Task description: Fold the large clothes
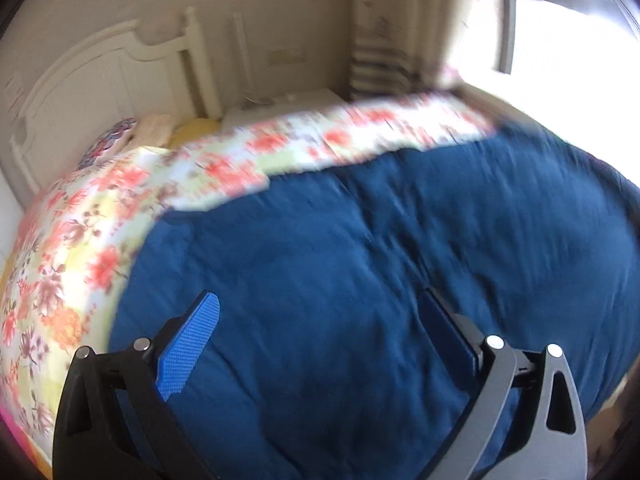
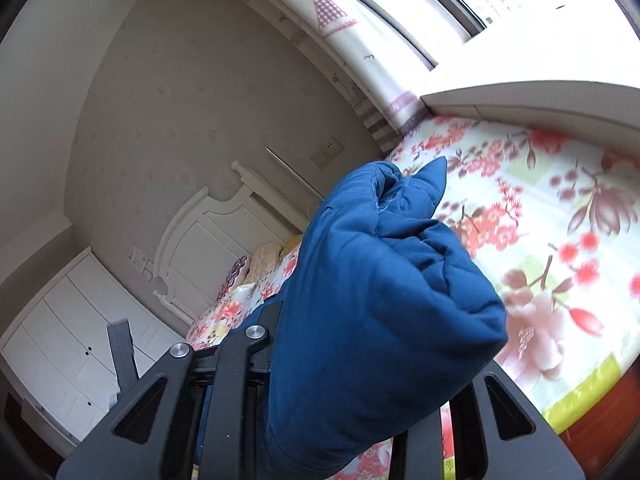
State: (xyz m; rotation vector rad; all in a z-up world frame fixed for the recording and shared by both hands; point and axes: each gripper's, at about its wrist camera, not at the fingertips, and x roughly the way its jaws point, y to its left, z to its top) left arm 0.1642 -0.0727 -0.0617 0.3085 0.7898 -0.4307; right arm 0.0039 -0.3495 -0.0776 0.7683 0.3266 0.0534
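Bedding comes first: a floral sheet covers the bed, cotton-flat and busy with red blossoms. Across it spreads the blue garment, padded, quilted, softly puffy. The right gripper is clamped on a thick bunched fold of that garment, raised above the sheet. The left gripper hovers over the fabric with jaws wide apart, holding nothing. Slippery, bulky padding could slide from the one-sided pinch, and lifting unevenly would likely skew the fold.
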